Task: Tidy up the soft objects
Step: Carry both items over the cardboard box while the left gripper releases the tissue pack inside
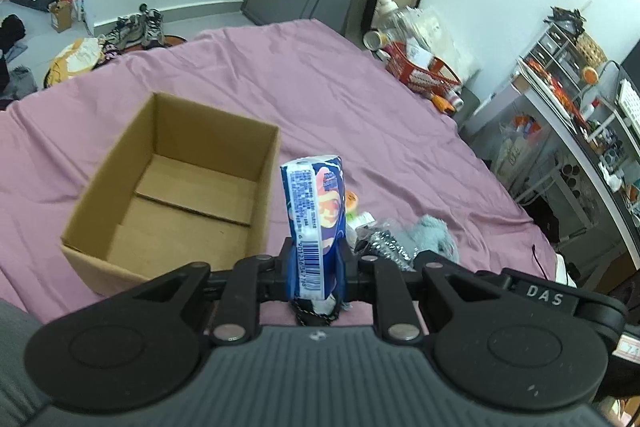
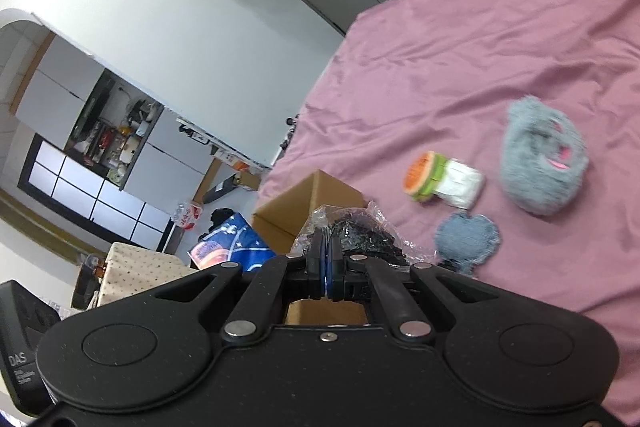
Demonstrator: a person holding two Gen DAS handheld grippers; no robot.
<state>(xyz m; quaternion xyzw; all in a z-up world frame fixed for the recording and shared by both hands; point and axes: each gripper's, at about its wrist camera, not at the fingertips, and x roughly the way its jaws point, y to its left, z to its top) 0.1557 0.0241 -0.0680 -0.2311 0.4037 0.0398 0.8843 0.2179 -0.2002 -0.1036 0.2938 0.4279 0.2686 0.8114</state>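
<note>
Cardboard is filling the left of the left wrist view: the open box (image 1: 172, 187) is sitting empty on the purple bedsheet (image 1: 340, 87), at about ten o'clock from the left gripper (image 1: 316, 259). That gripper's jaws are pinching narrow on a blue tissue pack (image 1: 316, 219), which is standing upright between them, barcode facing the camera (the grip is sitting low on the pack, near its bottom end). At two to three o'clock from the pack, more soft things are lying in a loose heap on the sheet. The main risk here, as I judge it, is the tall pack tipping or sliding out of such a low pinch, or catching the box's near wall on the way in. In the right wrist view, the right gripper (image 2: 327, 259) is holding its jaws shut on the clear crinkly wrap of a plastic bag of dark items (image 2: 360, 239), with only the film caught between the pads. A thin film could tear or slip, dropping the bag short of the box. At one o'clock a green-and-orange toy with a white pack (image 2: 444, 183) is lying, a fluffy grey pouch (image 2: 544, 163) beyond it at two o'clock, and a denim heart patch (image 2: 468, 239) at three o'clock, all waiting on the sheet.
</note>
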